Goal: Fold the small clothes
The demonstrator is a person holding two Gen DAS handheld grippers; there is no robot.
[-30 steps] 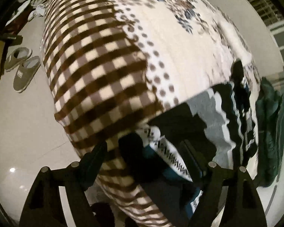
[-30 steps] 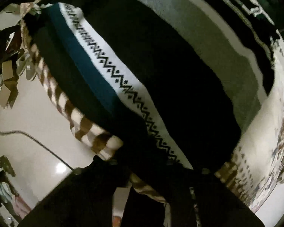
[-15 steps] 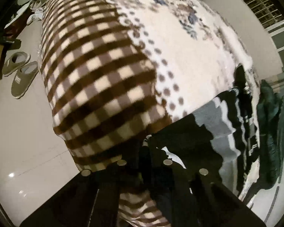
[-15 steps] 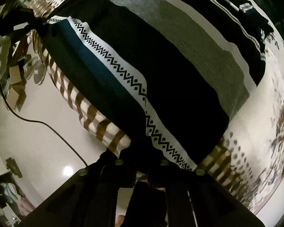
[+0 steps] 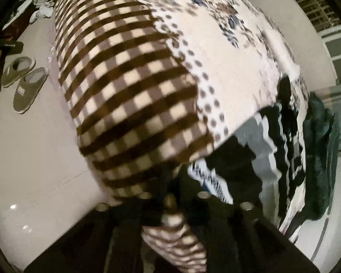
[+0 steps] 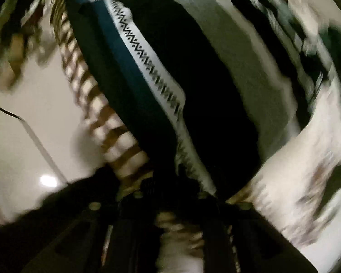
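Below me a bed [image 5: 216, 72] wears a brown-checked, flowered blanket [image 5: 129, 104]. Glossy pale floor [image 5: 29, 159] mirrors a lamp; grey slippers [image 5: 25, 84] sit there. A barred window [image 5: 318, 6] shows upper right.

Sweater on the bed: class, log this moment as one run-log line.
left gripper: shut on sweater hem | right gripper: shut on sweater hem | sweater: flat on blanket | frames: blurred

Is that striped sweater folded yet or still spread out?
Spread out. The sweater lies mostly flat across the blanket, stripes running unbroken; both grippers pinch its near edge.
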